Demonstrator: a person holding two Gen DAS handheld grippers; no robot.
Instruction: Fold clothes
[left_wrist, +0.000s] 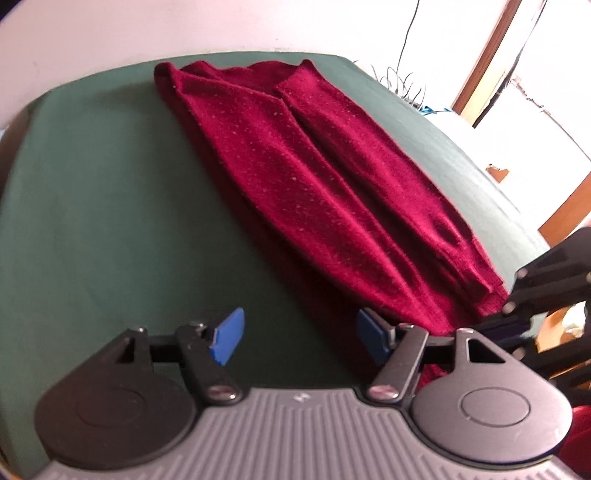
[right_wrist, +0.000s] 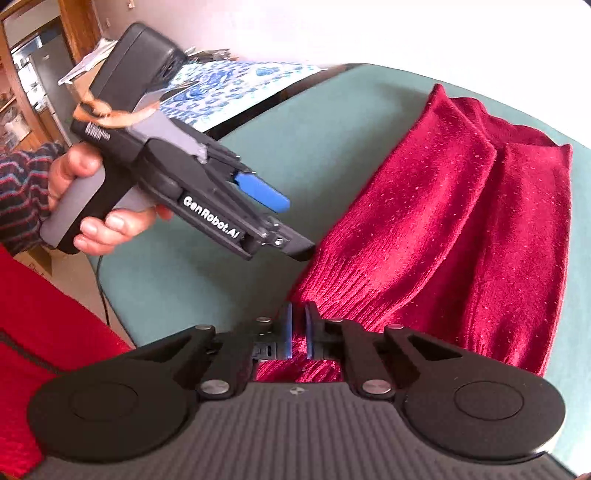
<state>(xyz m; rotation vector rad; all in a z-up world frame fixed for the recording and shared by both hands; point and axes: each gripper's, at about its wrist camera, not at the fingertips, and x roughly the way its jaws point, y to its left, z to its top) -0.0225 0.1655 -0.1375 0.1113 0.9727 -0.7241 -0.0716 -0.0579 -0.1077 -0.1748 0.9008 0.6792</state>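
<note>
**Left wrist view: sweater narrowed into a strip, end fold still to come**

Left wrist view first: the left hand-held gripper (left_wrist: 297, 341) stands spread, its blue pads (left_wrist: 229, 341) well apart over bare green desk (left_wrist: 92, 203) with nothing between them. The red sweater (left_wrist: 314, 177) lies as a long strip running from 11 o'clock down to 4 o'clock, both sides and sleeves already turned in over the middle. At 3 o'clock a dark piece of the other tool shows at the hem end.

Right wrist view: a hand (right_wrist: 92, 206) in a striped sleeve holds the left hand-held gripper at 9 o'clock, above the desk and clear of the cloth. The right hand-held gripper (right_wrist: 298, 334) has its pads nearly together at 6 o'clock, pinching the ribbed hem of the sweater, which stretches away toward 1 o'clock.

Judged from this, the lengthwise folds are done. What remains seems to be bringing the hem up to the collar, once or twice, which likely needs the left tool gripping the other hem corner.
</note>
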